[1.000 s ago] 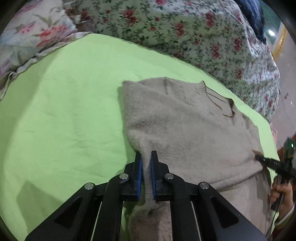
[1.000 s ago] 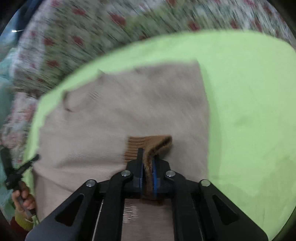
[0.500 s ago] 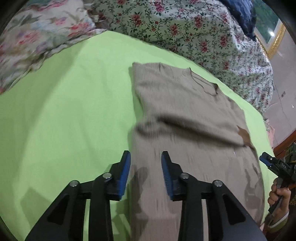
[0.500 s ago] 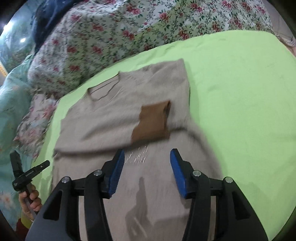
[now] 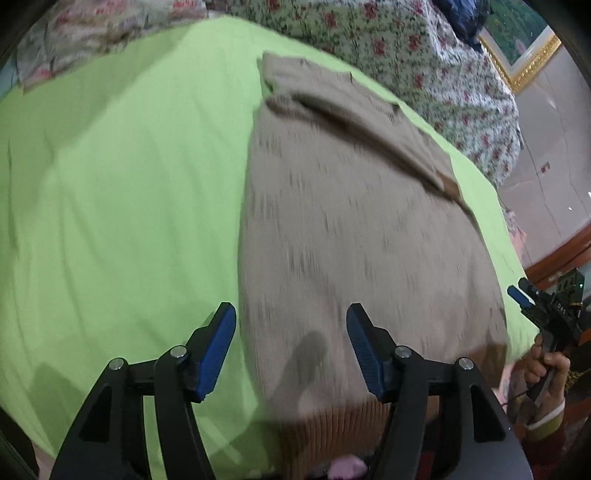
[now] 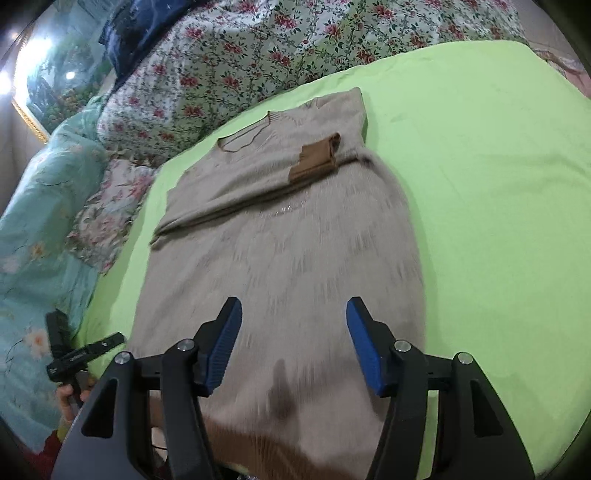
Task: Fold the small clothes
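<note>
A beige knit sweater (image 5: 354, 229) lies flat on a lime-green sheet (image 5: 129, 192), both sleeves folded across its chest; it also shows in the right wrist view (image 6: 280, 258), with a brown cuff (image 6: 314, 162) lying near the neckline. My left gripper (image 5: 291, 343) is open and empty above the sweater's lower left part, near the brown hem (image 5: 332, 424). My right gripper (image 6: 293, 343) is open and empty above the lower body. The right gripper also shows at the left wrist view's right edge (image 5: 543, 306), and the left gripper at the right wrist view's left edge (image 6: 74, 354).
A floral quilt (image 6: 258, 59) is heaped behind the sheet. A turquoise floral blanket (image 6: 40, 221) lies at the left in the right wrist view. A dark blue cloth (image 6: 147, 22) sits at the back. A gold picture frame (image 5: 524, 62) is at the far right.
Both grippers let go of the sleeves, opened wide and drew back towards the hem. The sleeves now lie folded across the chest.
</note>
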`<state>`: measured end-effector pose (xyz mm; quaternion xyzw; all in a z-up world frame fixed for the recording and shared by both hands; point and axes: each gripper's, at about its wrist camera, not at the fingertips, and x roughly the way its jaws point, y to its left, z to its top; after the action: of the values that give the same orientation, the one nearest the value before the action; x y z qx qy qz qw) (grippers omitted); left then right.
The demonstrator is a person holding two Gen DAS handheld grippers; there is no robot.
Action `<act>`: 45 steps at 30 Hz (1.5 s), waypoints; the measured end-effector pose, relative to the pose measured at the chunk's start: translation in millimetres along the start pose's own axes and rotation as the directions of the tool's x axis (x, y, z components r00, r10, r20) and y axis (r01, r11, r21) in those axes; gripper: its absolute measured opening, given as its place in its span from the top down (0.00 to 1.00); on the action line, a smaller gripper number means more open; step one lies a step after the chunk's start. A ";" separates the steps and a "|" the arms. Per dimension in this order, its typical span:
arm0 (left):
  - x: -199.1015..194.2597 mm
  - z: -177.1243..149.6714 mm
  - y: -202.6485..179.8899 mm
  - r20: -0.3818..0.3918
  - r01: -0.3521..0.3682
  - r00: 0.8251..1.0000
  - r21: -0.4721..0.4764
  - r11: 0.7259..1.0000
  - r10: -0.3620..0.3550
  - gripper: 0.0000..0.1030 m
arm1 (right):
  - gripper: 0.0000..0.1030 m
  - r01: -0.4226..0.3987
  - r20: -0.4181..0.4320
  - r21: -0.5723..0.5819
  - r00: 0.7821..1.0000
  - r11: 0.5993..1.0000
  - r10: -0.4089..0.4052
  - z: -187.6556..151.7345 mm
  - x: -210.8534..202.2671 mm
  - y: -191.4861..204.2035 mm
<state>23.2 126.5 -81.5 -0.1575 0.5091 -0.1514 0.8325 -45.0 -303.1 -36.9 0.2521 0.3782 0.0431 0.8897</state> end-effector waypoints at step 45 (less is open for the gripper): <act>-41.3 -67.6 5.8 0.042 0.289 0.956 0.006 0.957 -0.289 0.96 | 0.93 -0.313 -0.074 0.115 0.944 0.943 0.322 -100.7 -43.4 -55.7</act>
<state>-54.8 141.5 -80.1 -0.2336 0.4628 -0.2681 0.8120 -152.1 -321.3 -94.6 0.3526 0.3747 0.1783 0.8387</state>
